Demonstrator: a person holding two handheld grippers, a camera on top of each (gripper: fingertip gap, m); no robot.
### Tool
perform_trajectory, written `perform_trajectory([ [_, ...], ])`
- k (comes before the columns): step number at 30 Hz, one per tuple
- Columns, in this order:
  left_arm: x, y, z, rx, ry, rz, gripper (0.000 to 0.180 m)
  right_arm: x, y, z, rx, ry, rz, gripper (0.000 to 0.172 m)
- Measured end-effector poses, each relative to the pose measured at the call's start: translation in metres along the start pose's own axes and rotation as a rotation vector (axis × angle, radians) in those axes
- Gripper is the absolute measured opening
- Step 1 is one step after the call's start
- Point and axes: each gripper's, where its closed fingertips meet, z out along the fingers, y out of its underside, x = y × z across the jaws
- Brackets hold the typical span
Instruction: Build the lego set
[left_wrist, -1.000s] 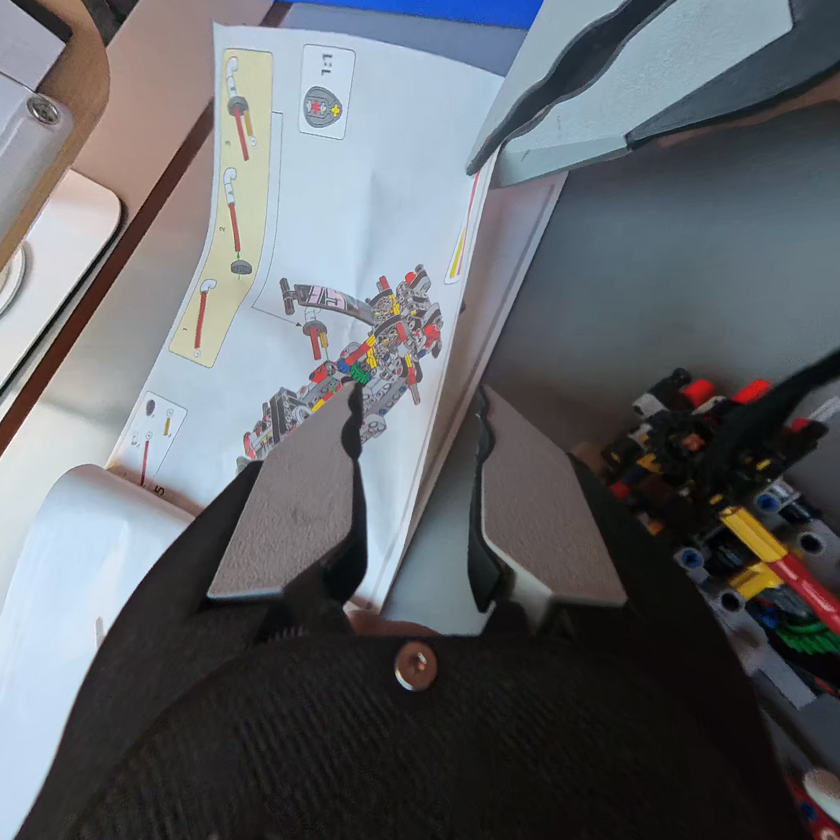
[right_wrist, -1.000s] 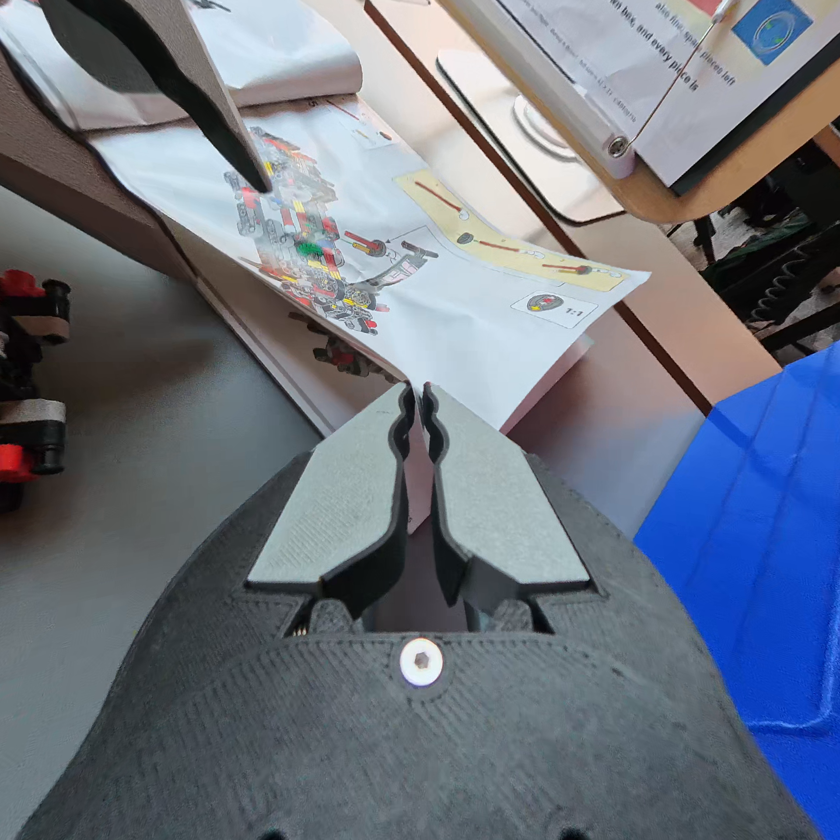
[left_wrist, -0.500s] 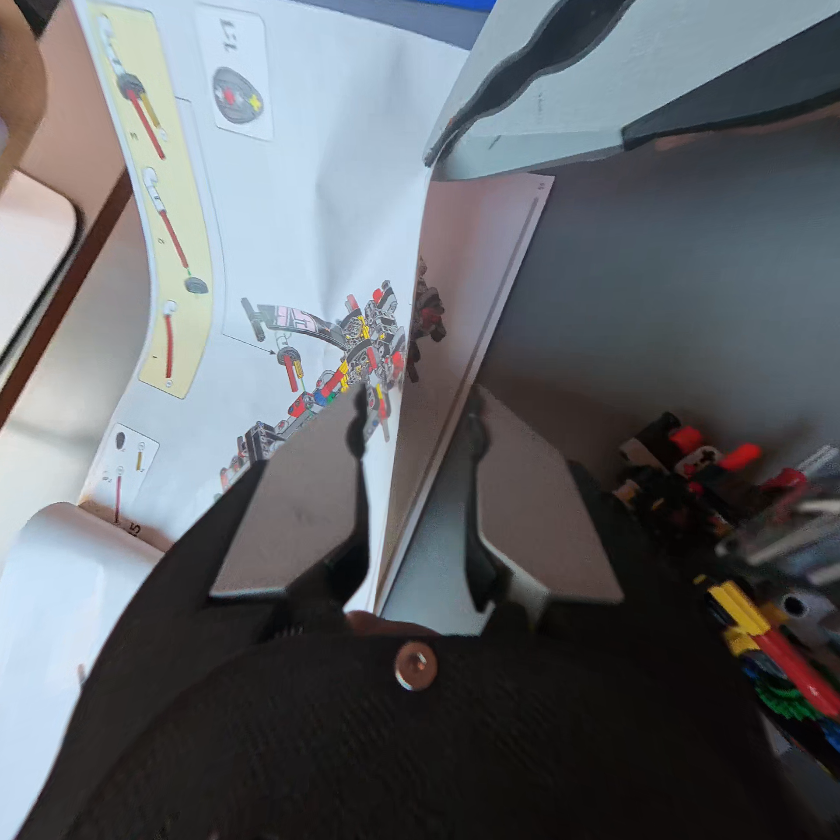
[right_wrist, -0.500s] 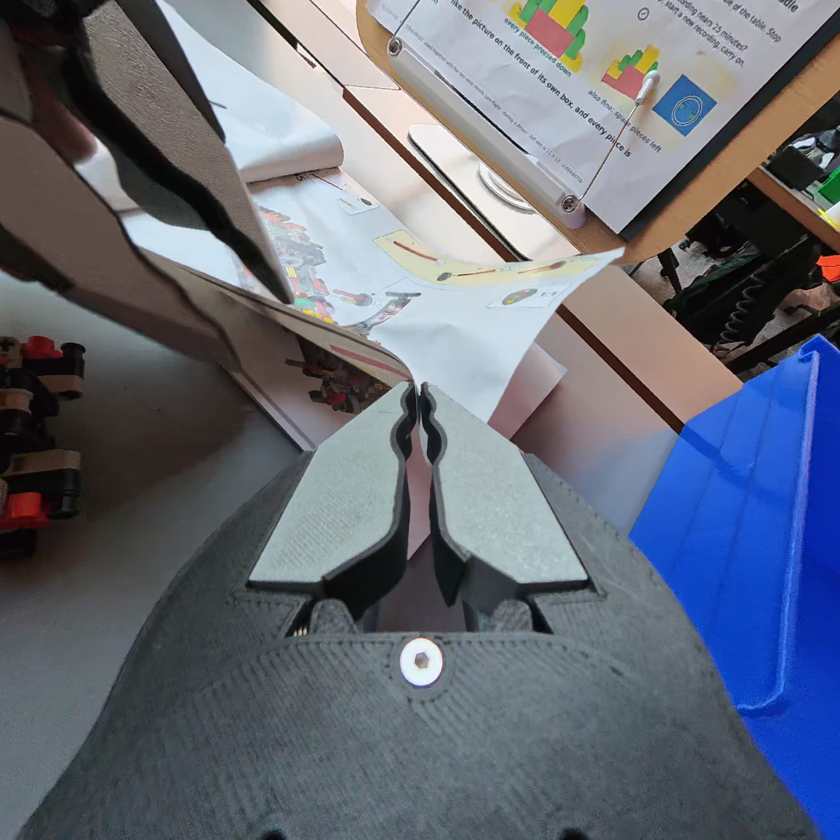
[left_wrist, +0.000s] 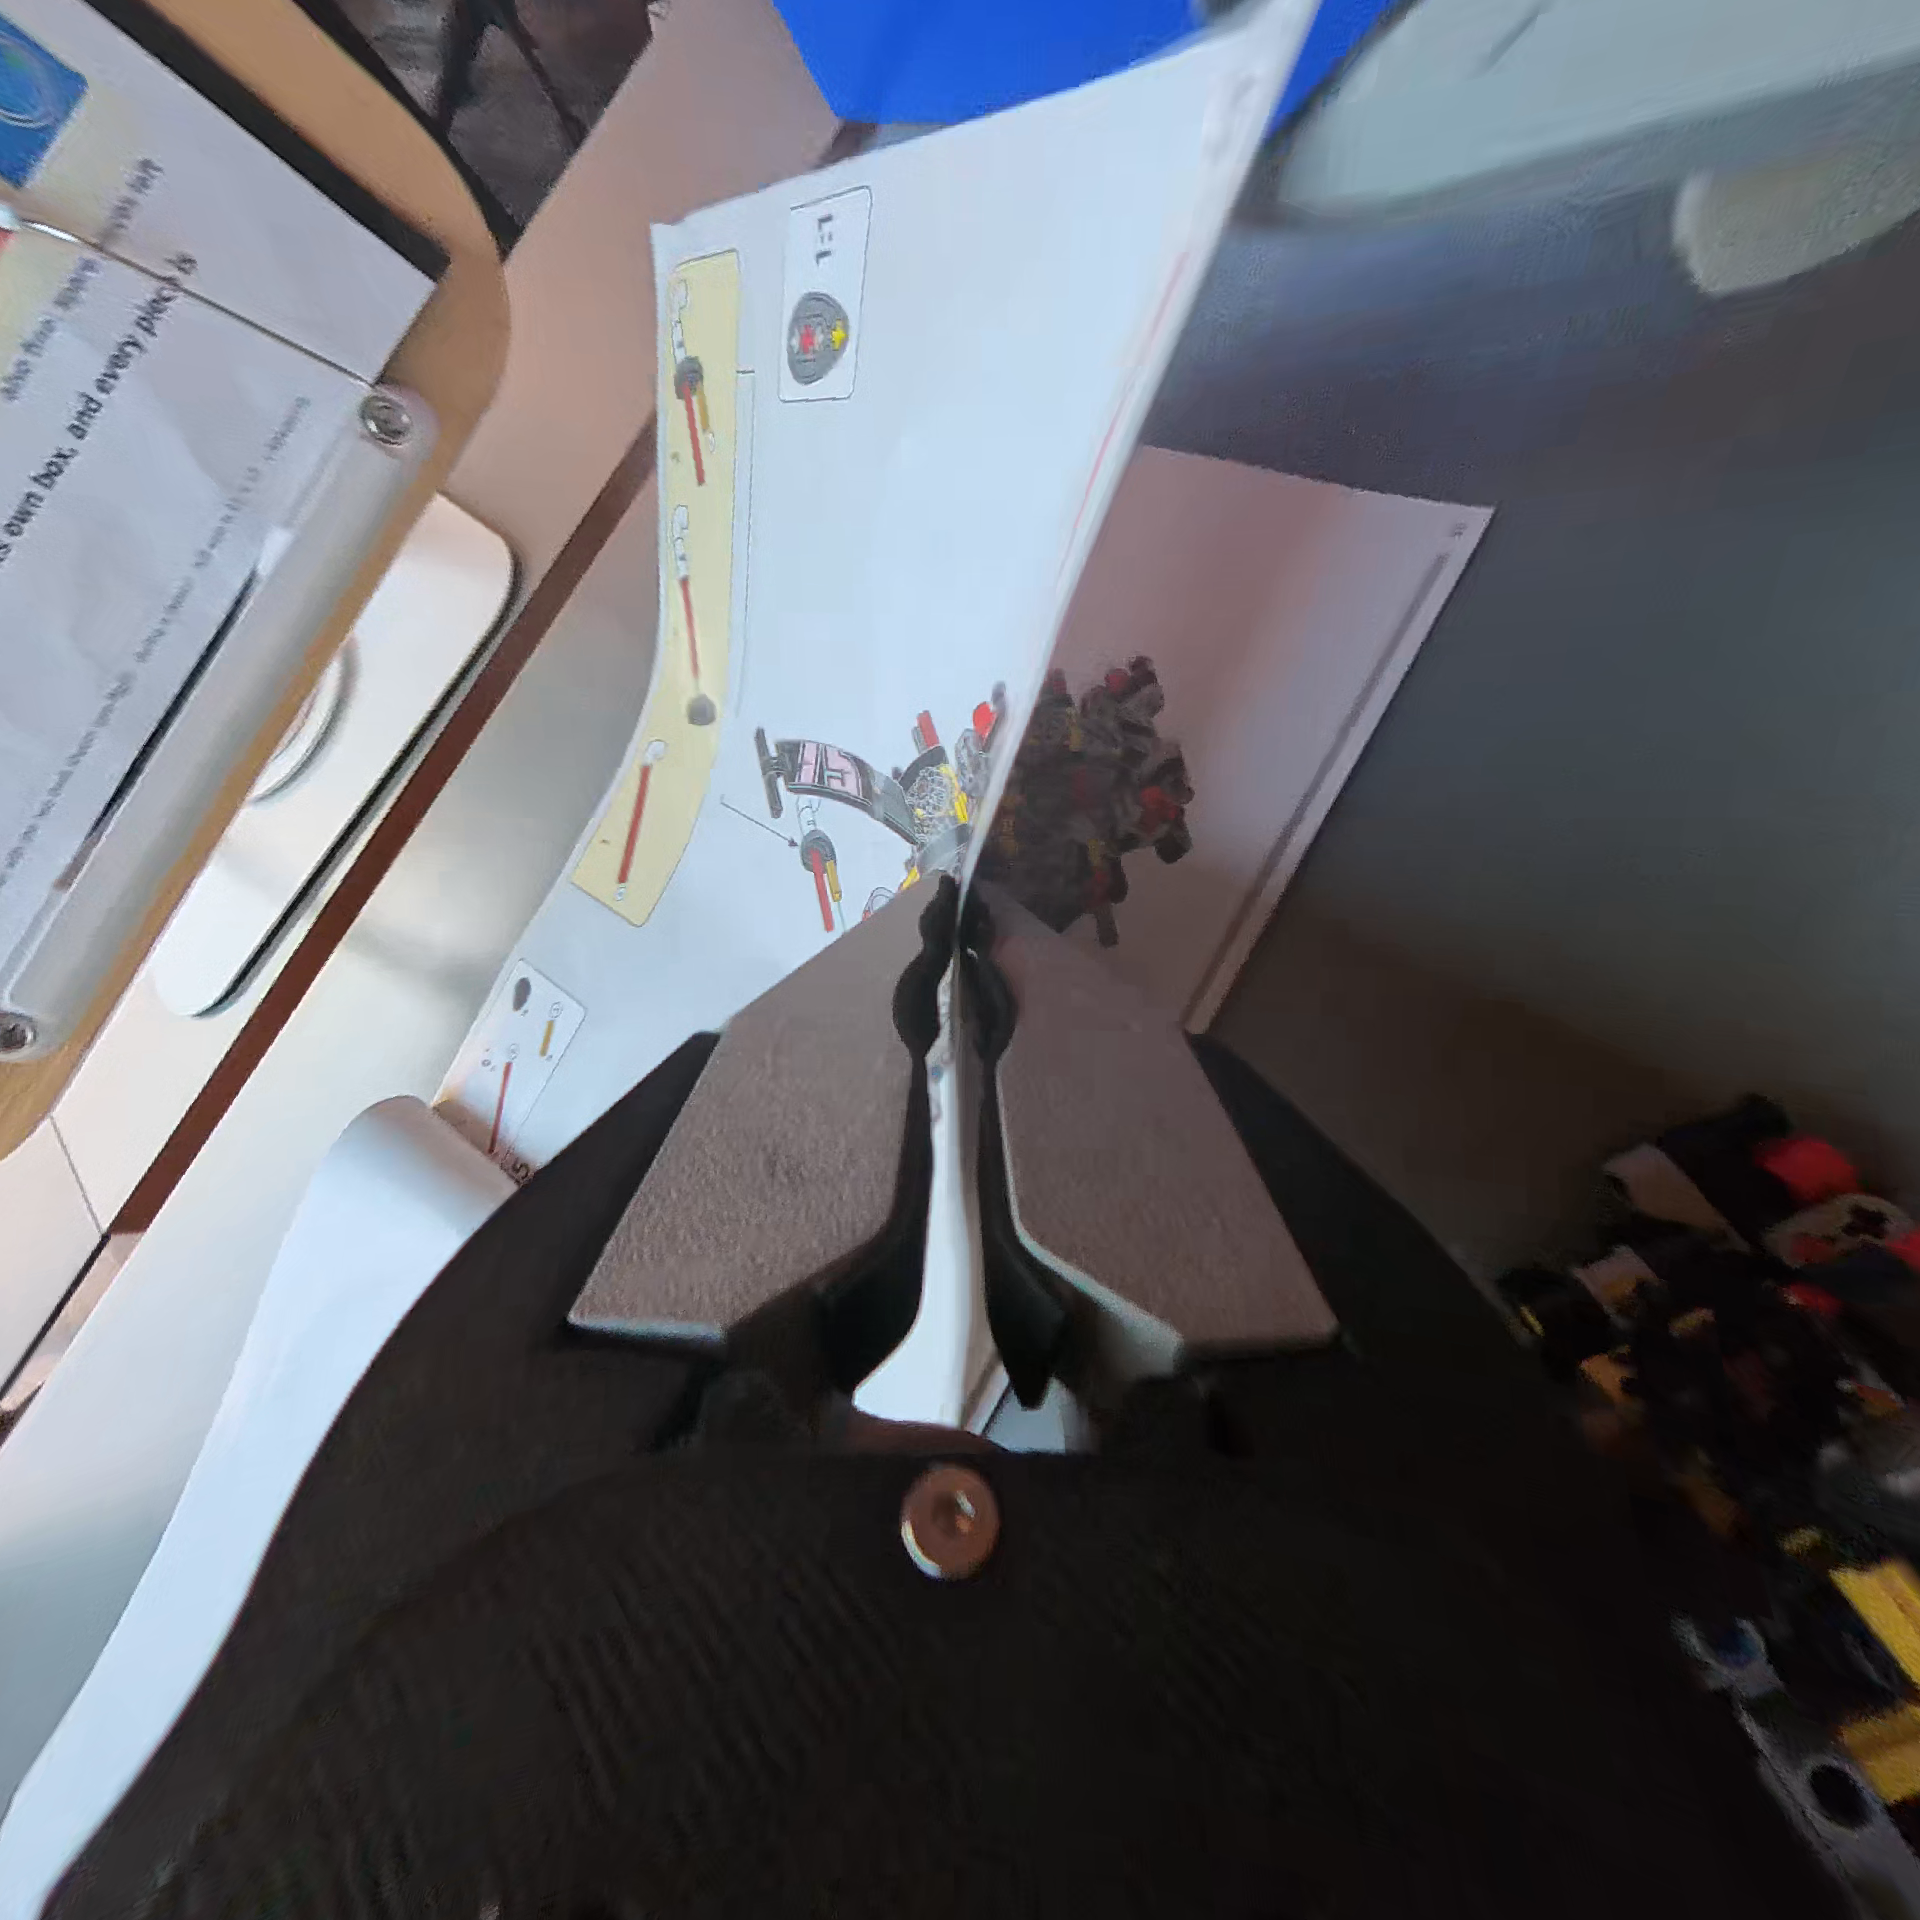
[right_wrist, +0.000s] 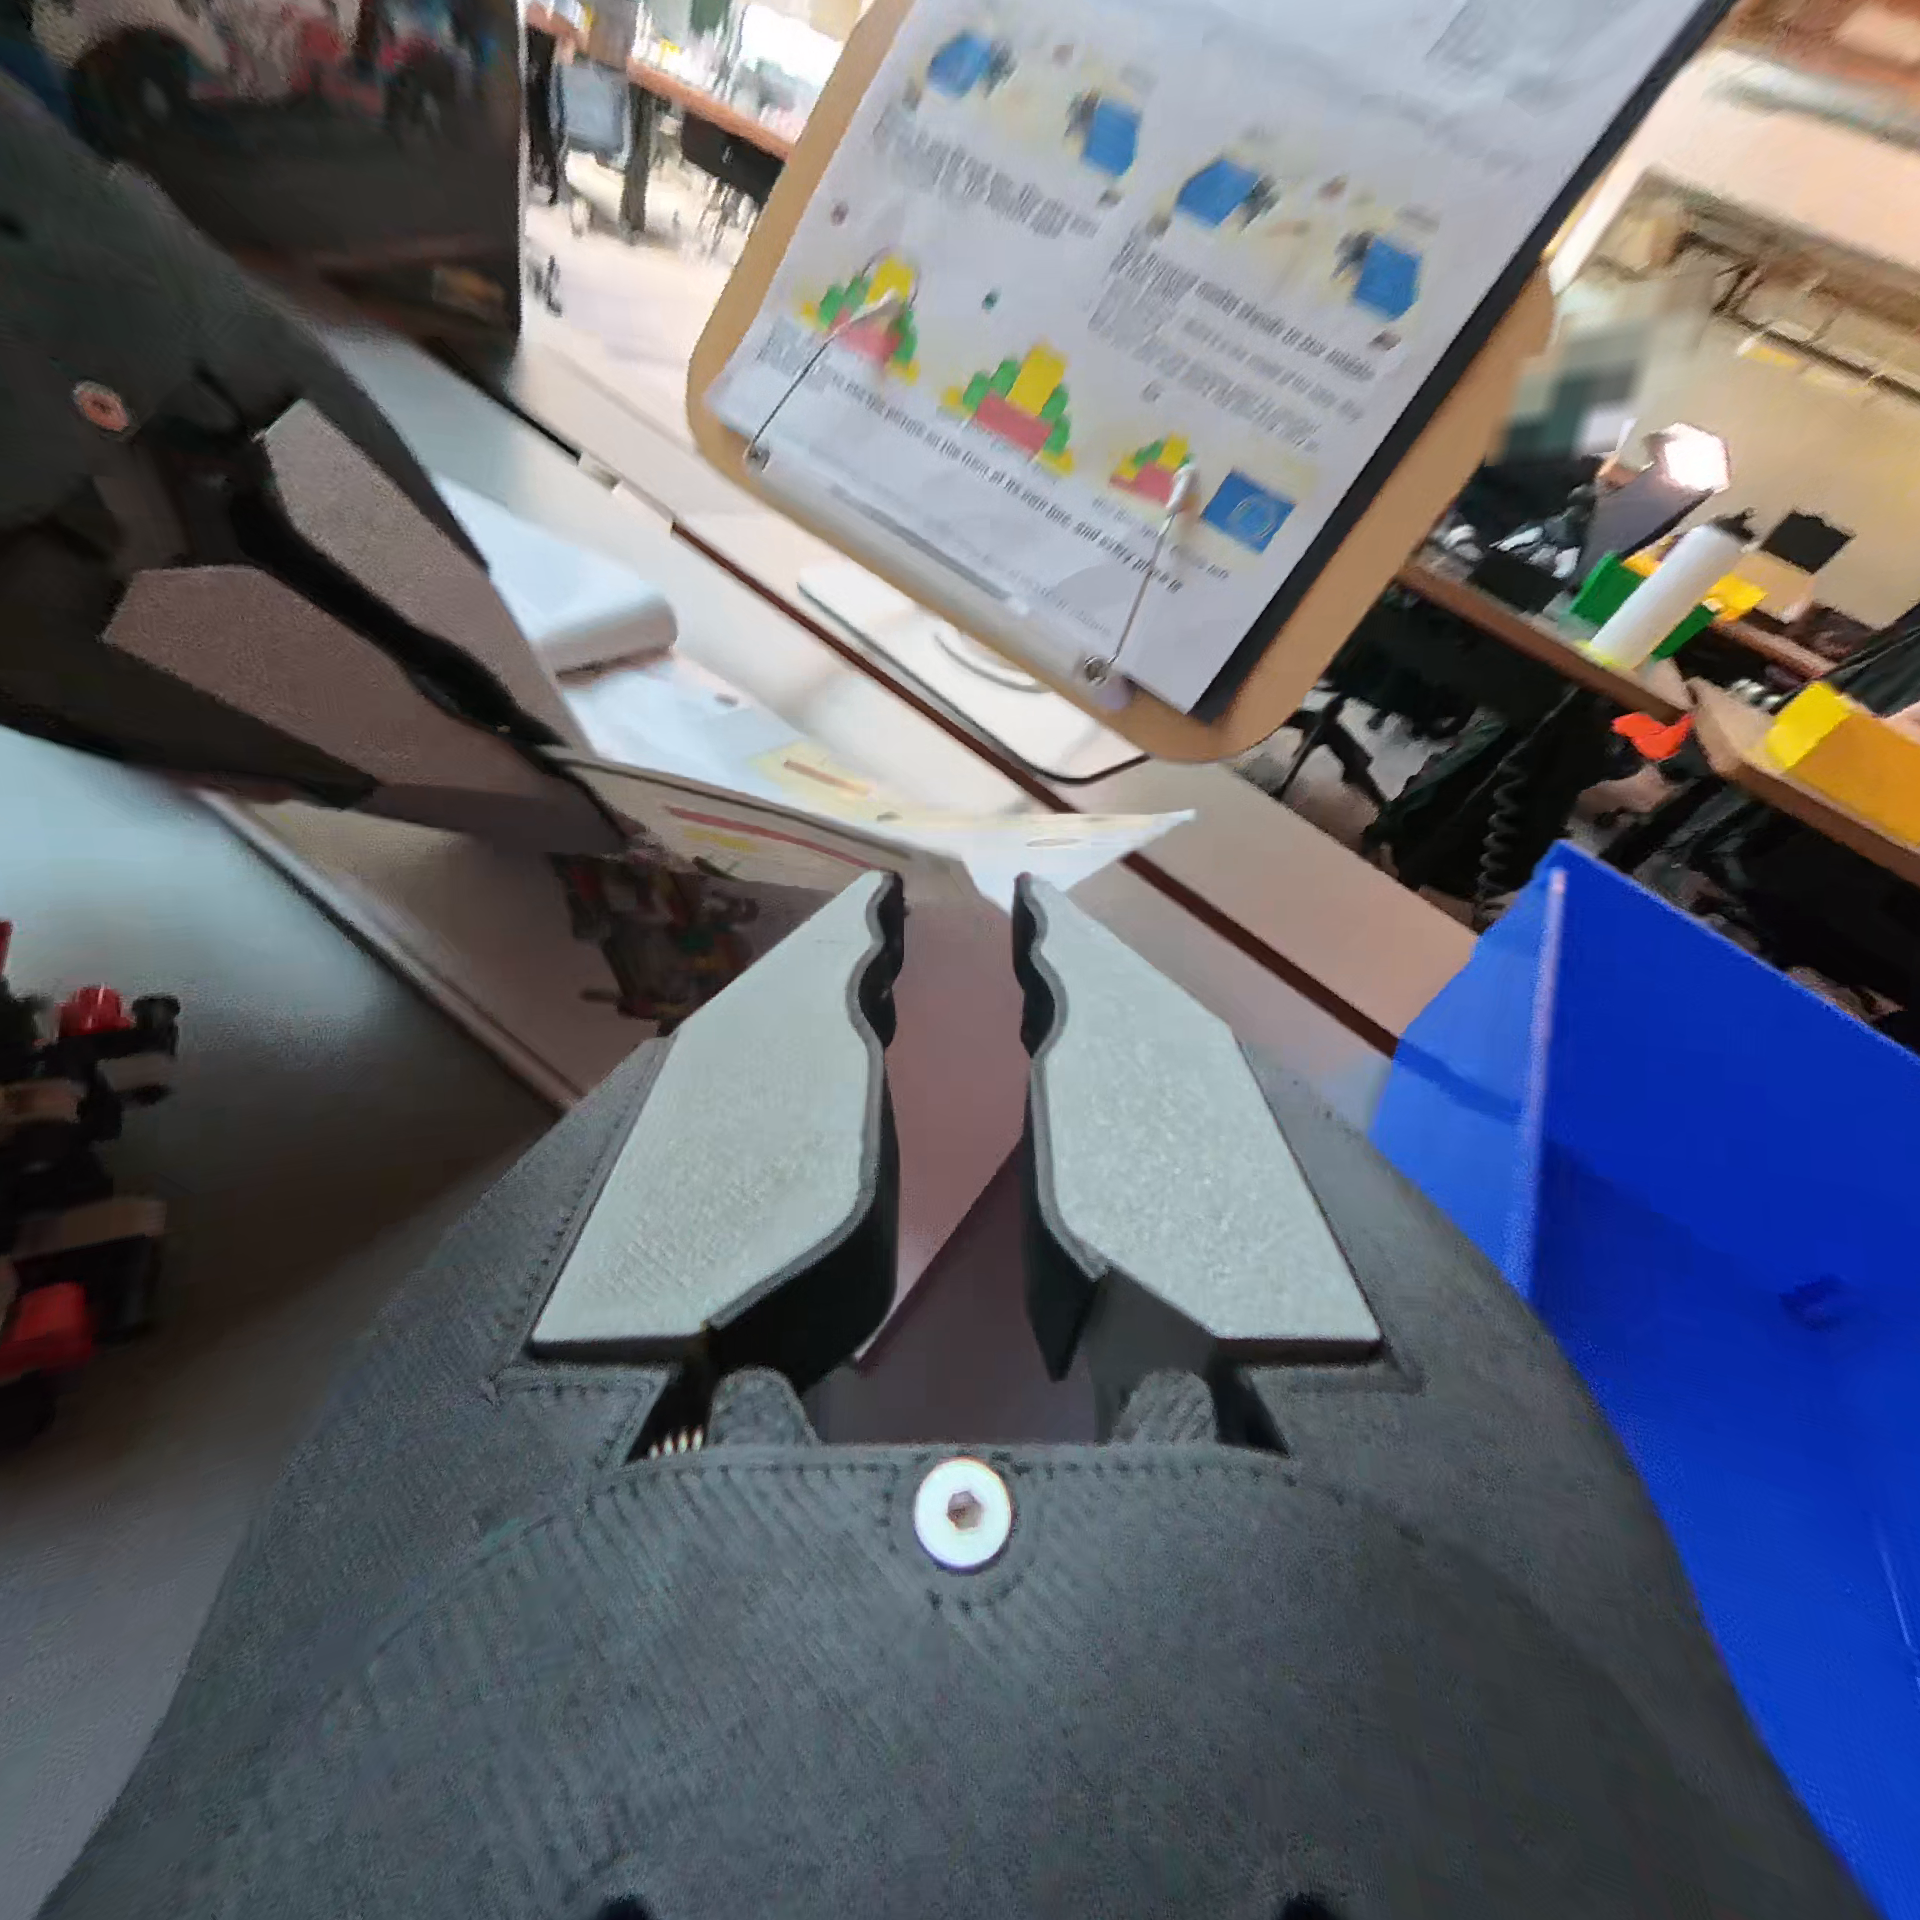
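My left gripper (left_wrist: 951, 904) is shut on the lower edge of a white page of the instruction booklet (left_wrist: 935, 468) and holds it lifted above the page beneath (left_wrist: 1278, 665). It also shows in the right wrist view (right_wrist: 566, 753), pinching that page (right_wrist: 1049, 836). My right gripper (right_wrist: 951, 894) is open, with nothing between its fingers; the page's free corner hangs just past its tips. The partly built lego model, black with red and yellow parts, lies on the grey mat at the right of the left wrist view (left_wrist: 1766, 1330) and at the left of the right wrist view (right_wrist: 73, 1143).
A blue bin (right_wrist: 1714, 1195) stands close on the right. A wooden stand holding a printed sheet (right_wrist: 1143, 364) rises behind the booklet and also shows in the left wrist view (left_wrist: 208, 468). Other tables with clutter lie farther back. The left gripper's tips are roughly 11 cm from the right gripper's.
My left gripper closed on the lifted page. My right gripper, which had been shut on the page's corner, opened and let it go, and it has drawn back and tilted upward.
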Motion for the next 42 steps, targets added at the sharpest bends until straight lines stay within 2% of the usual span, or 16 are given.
perform_trajectory([
  [5,-0.017,0.009,-0.009,0.002,-0.069,-0.031,0.0,0.02,-0.01,-0.012,0.084,0.054,0.102,0.018],
  [10,-0.054,0.022,-0.039,0.083,-0.172,-0.24,0.0,0.024,-0.005,-0.014,0.075,0.048,0.134,0.017],
  [17,-0.079,0.099,-0.096,0.09,-0.259,-0.537,0.0,0.017,-0.002,-0.01,0.057,0.021,0.124,0.016],
  [21,-0.084,0.146,-0.119,0.086,-0.232,-0.778,0.002,0.011,0.001,-0.007,0.037,-0.003,0.113,0.016],
  [23,-0.089,0.168,-0.129,0.088,-0.193,-0.919,0.007,0.009,0.002,-0.007,0.032,-0.01,0.107,0.016],
  [27,-0.112,0.211,-0.158,0.102,-0.206,-1.136,0.033,0.009,0.004,-0.008,0.024,-0.013,0.106,0.016],
  [29,-0.123,0.226,-0.179,0.128,-0.231,-1.21,0.045,0.01,0.005,-0.009,0.02,-0.012,0.109,0.015],
  [30,-0.129,0.233,-0.191,0.148,-0.26,-1.229,0.045,0.01,0.006,-0.009,0.017,-0.011,0.111,0.015],
  [33,-0.142,0.241,-0.227,0.218,-0.33,-1.205,0.034,0.001,0.01,-0.006,-0.002,-0.062,0.12,0.011],
  [36,-0.135,0.236,-0.242,0.168,-0.344,-1.064,0.033,-0.016,0.027,0.003,-0.098,-0.14,0.116,0.008],
  [37,-0.129,0.227,-0.241,0.153,-0.312,-0.998,0.035,-0.02,0.032,0.005,-0.122,-0.155,0.108,0.008],
  [39,-0.102,0.198,-0.228,0.134,-0.16,-0.845,0.035,-0.024,0.034,0.008,-0.137,-0.161,0.094,0.006],
  [42,-0.064,0.159,-0.188,0.054,-0.037,-0.595,0.043,-0.027,0.036,0.012,-0.146,-0.16,0.073,0.005],
])
